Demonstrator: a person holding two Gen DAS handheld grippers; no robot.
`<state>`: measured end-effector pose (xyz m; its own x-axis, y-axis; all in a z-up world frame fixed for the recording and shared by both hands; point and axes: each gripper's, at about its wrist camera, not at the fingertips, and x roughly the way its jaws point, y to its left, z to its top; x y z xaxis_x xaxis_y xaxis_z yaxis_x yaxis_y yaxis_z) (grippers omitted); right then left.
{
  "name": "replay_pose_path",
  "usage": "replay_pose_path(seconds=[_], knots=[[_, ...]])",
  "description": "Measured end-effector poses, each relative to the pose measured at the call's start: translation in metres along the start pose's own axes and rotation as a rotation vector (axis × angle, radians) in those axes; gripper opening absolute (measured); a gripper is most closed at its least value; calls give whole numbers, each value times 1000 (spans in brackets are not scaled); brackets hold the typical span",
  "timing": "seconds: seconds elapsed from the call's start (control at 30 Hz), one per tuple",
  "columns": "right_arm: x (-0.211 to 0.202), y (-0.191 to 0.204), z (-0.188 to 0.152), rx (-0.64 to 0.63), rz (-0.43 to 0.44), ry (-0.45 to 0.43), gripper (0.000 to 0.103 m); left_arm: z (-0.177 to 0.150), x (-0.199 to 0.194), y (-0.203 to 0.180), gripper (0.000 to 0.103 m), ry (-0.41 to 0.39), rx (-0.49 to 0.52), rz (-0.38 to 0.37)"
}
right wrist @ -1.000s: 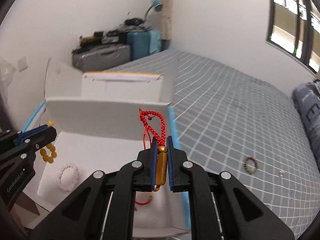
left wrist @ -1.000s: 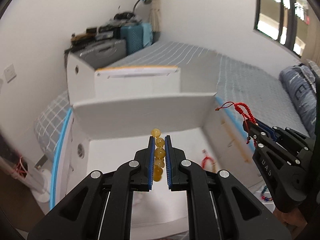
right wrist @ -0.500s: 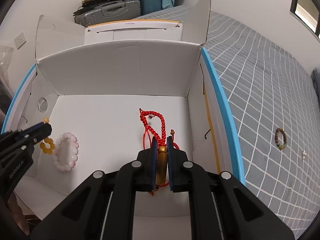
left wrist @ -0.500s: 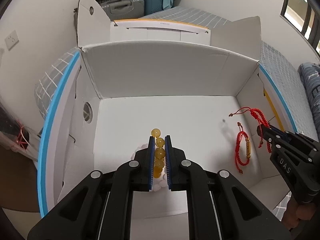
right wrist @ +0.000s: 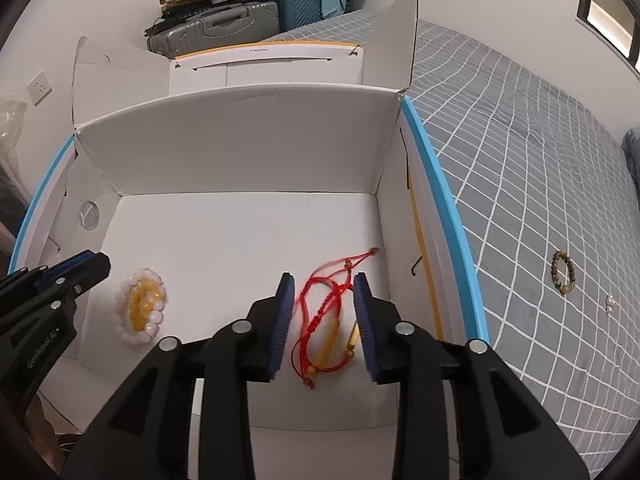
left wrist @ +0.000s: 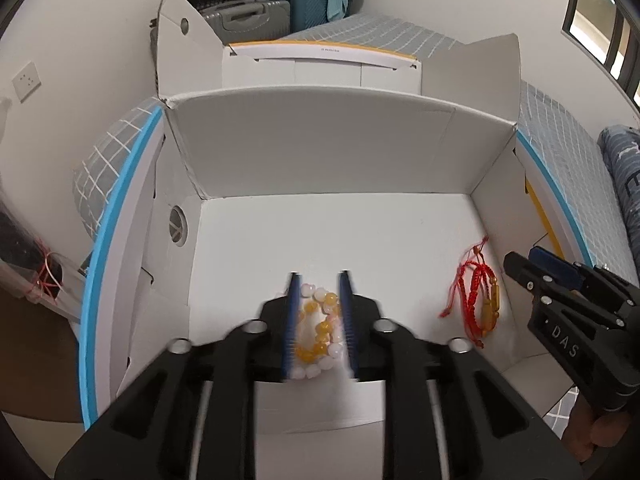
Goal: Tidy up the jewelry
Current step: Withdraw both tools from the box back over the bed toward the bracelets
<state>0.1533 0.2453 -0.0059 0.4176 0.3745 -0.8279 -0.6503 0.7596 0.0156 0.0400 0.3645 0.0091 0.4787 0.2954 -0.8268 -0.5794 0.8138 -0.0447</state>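
While the left wrist view looks into the white cardboard box (left wrist: 320, 160), the left gripper (left wrist: 319, 312), its jaws just opened, stands spread over the amber bead bracelet (left wrist: 316, 332) lying on the pink bead bracelet (left wrist: 316, 366).

From the right wrist view, the right gripper (right wrist: 323, 320), likewise just opened, straddles the released red cord bracelet (right wrist: 320, 320). The drop looks finished; the brown bead bracelet (right wrist: 563, 276) on the bed (right wrist: 540, 160) likely follows.

grey checked bed (right wrist: 520, 168), white box (right wrist: 248, 136), brown bracelet (right wrist: 563, 277)
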Motion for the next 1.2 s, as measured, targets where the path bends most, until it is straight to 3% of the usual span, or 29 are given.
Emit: replay_pose_path(seconds=[0.07, 0.17, 0.2, 0.27, 0.33, 0.43, 0.6, 1.2], knots=[[-2, 1, 0, -1, 11, -7, 39, 1, -4, 1, 45, -17, -6, 2], [-10, 5, 1, -4, 14, -31, 49, 2, -8, 3, 52, -34, -12, 2], [-15, 6, 2, -3, 10, -54, 58, 3, -11, 3, 56, -47, -17, 1], [-25, 5, 2, 1, -5, -103, 74, 5, -16, 3, 76, -76, -26, 8], [-35, 1, 3, 14, -42, -154, 84, 7, -19, 2, 77, -99, -32, 13], [-44, -10, 3, 42, -59, -183, 90, 10, -20, 0, 82, -102, -42, -1], [-57, -29, 1, 80, -92, -212, 94, 13, -28, -16, 93, -140, -29, -12], [-126, -143, -47, 204, -257, -286, 95, -2, -69, -133, 95, -229, 149, -176]])
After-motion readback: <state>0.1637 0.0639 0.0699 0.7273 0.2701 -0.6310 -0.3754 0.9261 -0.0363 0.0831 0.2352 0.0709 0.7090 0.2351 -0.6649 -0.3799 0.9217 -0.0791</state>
